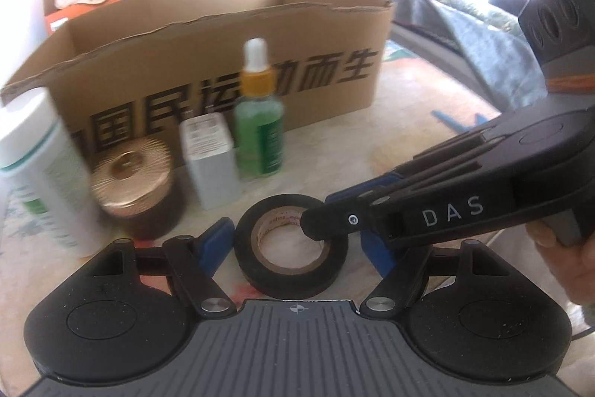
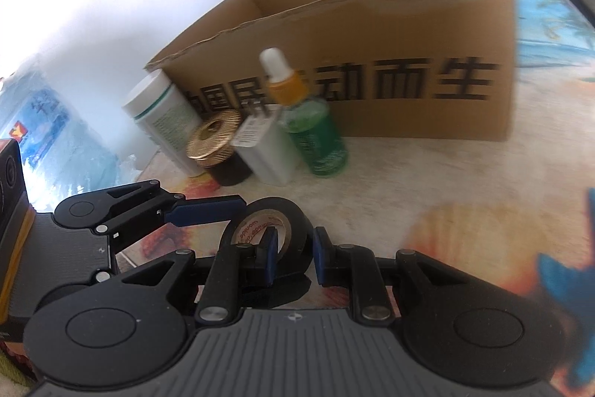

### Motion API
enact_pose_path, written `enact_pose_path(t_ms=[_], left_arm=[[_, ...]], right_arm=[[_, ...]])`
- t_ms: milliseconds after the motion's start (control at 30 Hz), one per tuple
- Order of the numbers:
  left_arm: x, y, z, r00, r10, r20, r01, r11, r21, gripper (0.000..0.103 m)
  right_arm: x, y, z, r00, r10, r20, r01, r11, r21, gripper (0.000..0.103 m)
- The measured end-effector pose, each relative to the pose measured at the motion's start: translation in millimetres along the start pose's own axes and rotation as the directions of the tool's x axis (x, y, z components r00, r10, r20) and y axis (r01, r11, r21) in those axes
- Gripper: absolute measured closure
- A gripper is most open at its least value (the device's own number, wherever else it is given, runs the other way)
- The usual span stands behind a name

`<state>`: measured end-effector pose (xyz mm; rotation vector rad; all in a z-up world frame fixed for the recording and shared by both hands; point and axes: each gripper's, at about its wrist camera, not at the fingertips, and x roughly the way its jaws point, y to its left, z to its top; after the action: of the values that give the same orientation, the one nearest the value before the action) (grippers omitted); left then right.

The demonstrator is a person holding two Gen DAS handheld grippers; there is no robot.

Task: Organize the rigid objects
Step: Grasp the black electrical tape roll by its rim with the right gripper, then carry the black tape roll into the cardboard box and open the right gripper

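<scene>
Right gripper [image 2: 292, 257] clamped on tape roll [image 2: 266, 229] wall; left gripper [image 1: 293, 242] apart, straddling it untouched. Pick step; next: lift into cardboard box [image 2: 372, 25].

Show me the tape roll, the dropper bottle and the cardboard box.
tape roll [image 1: 327, 270], left wrist view, black outer wall.
dropper bottle [image 1: 260, 136], left wrist view, green body.
cardboard box [image 2: 427, 114], right wrist view, printed front wall.

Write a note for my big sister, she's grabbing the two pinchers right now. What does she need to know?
Right gripper: shut on the black tape roll's wall, one finger inside the hole.
Left gripper: open, straddling the roll, not touching.
White jar, gold-lidded jar, white box and green dropper bottle stand before the cardboard box.
Done: nothing visibly boxed.
Left: everything.
</scene>
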<state>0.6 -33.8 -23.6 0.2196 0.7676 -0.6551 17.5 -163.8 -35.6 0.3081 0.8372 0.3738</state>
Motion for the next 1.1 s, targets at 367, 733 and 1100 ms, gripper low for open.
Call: enact_pose_path(t_ms=[367, 733, 1100], left_arm=[[6, -22, 3, 1.0, -0.003, -0.008, 0.004, 0.996, 0.092, 0.03], [12, -20, 2, 0.999, -0.017, -0.032, 0.019, 0.998, 0.063, 0.036], [3, -23, 4, 1.0, -0.007, 0.001, 0.007, 0.998, 0.064, 0.036]], right_arm=[[-20, -12, -4, 0.999, -0.049, 0.015, 0.049, 0.999, 0.008, 0.081], [-8, 2, -4, 0.995, -0.099, 0.014, 0.1, 0.989, -0.105, 0.081], [-15, 7, -3, 0.993, -0.112, 0.046, 0.116, 0.987, -0.112, 0.082]])
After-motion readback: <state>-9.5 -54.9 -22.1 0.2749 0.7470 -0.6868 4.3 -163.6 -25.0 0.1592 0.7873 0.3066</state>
